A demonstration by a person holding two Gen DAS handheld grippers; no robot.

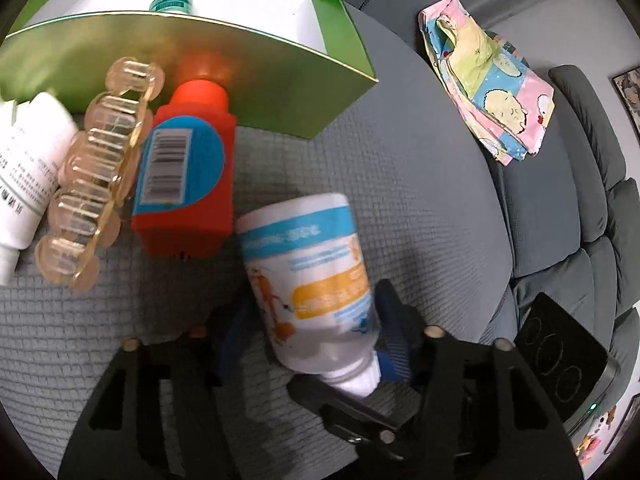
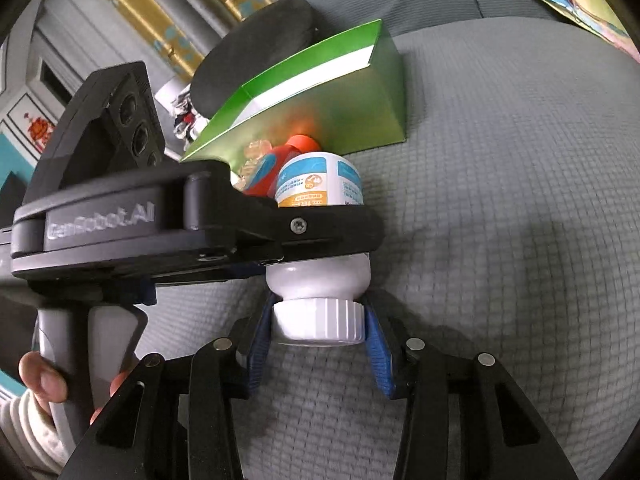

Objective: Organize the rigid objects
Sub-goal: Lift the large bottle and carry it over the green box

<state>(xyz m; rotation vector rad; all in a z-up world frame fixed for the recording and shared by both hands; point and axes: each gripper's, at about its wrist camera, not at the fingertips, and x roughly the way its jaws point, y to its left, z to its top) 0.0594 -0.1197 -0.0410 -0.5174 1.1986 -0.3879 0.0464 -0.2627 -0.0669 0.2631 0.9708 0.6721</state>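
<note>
The white bottle (image 1: 310, 280) lies across the grey cushion (image 1: 420, 200) with its cap toward the cameras, and both tools are on it at once: the left gripper (image 1: 316, 344) has its blue pads against the lower body near the shoulder, while the right gripper (image 2: 318, 322) closes its pads on the ribbed cap (image 2: 319, 320), so each looks clamped on the bottle. Holding body and cap separately like this suggests either a handover between hands or steadying the bottle while the cap is gripped; which of the two cannot be told. The green box (image 1: 208, 64) stands open just beyond, with a teal-capped bottle (image 1: 172, 2) already inside, so it is probably the place where things are being gathered. The red bottle (image 1: 188, 168) lies with its cap touching the box wall, the amber hair clip (image 1: 96, 176) beside it and a white tube (image 1: 28, 168) at the far left, all apparently waiting their turn. A patterned cloth (image 1: 488, 84) lies well apart on the sofa
</note>
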